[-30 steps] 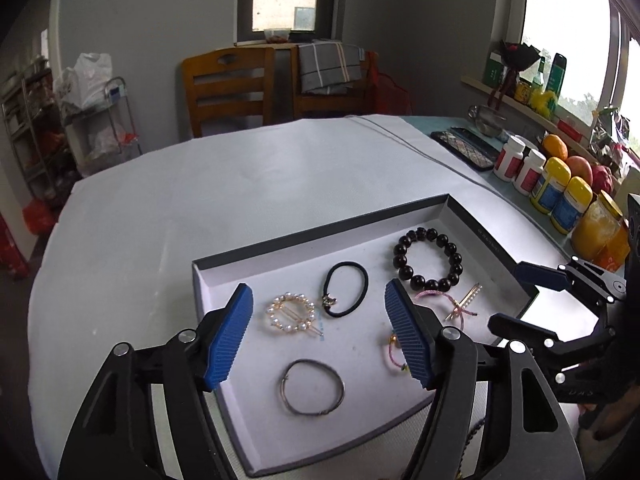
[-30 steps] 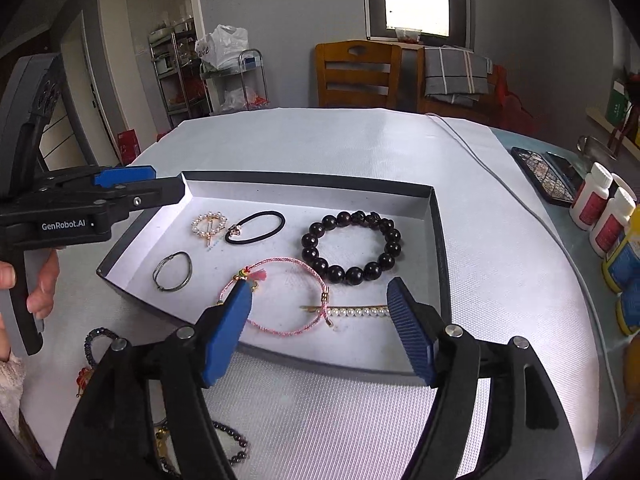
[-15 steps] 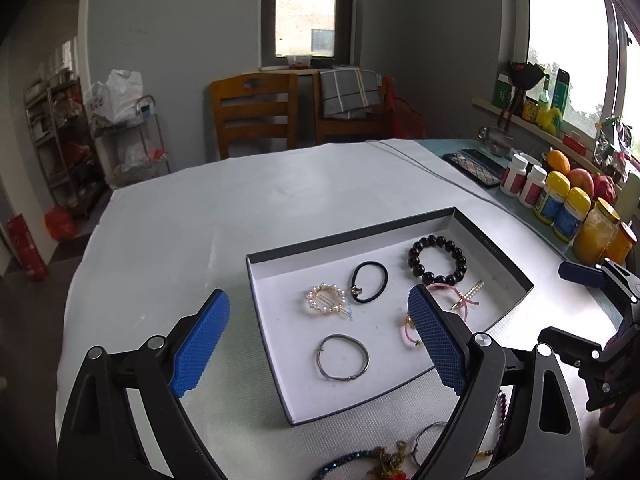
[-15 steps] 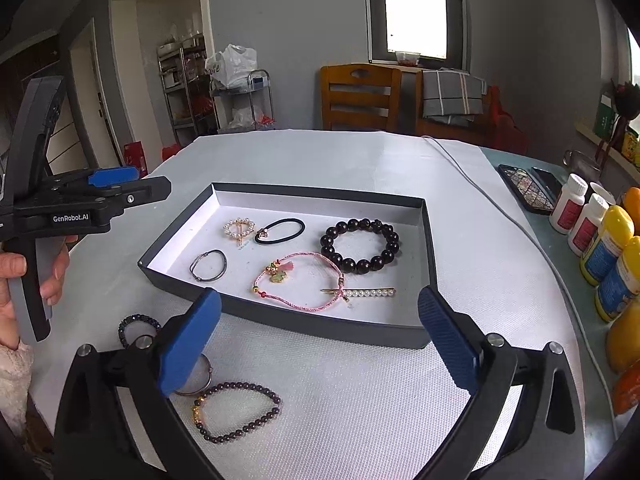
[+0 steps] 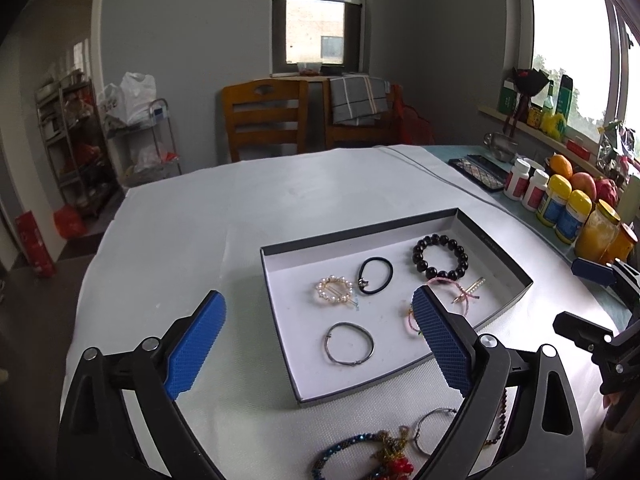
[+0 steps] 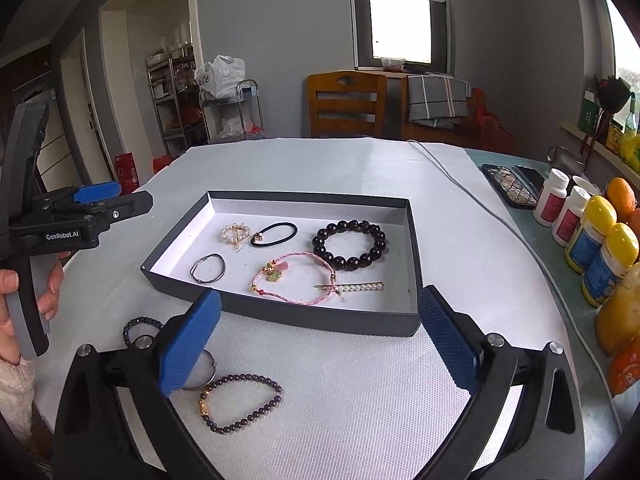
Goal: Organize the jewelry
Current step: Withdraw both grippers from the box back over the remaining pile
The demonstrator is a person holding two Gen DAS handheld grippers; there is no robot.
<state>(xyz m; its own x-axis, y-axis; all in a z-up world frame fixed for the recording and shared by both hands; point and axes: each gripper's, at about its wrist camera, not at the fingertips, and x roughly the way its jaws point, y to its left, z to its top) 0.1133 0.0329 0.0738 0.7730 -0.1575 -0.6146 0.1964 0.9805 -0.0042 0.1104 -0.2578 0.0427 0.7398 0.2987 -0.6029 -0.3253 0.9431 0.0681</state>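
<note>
both grippers pulled back and up from the box (image 6: 280, 316) vs 1 s ago; more of the cloth (image 6: 360, 392) now shows, w/ loose pieces near the edge. left gripper (image 5: 318, 344) jaws opening, nothing between them; right gripper (image 6: 320, 336) released wide, also empty. box: shallow, dark grey walls, white floor, sits mid-table. inside: glossy black bead bracelet (image 6: 350, 244), pink braided cord (image 6: 294, 278) w/ charm, pearl bar clip (image 6: 356, 287) touching the cord, pearl ring clip (image 6: 235, 234), black elastic (image 6: 274, 234), thin metal ring (image 6: 207, 268). outside box, on textured white cloth: small dark bead strand (image 6: 240, 402), metal hoop (image 5: 432, 428), blue bead bracelet (image 5: 344, 454).
</note>
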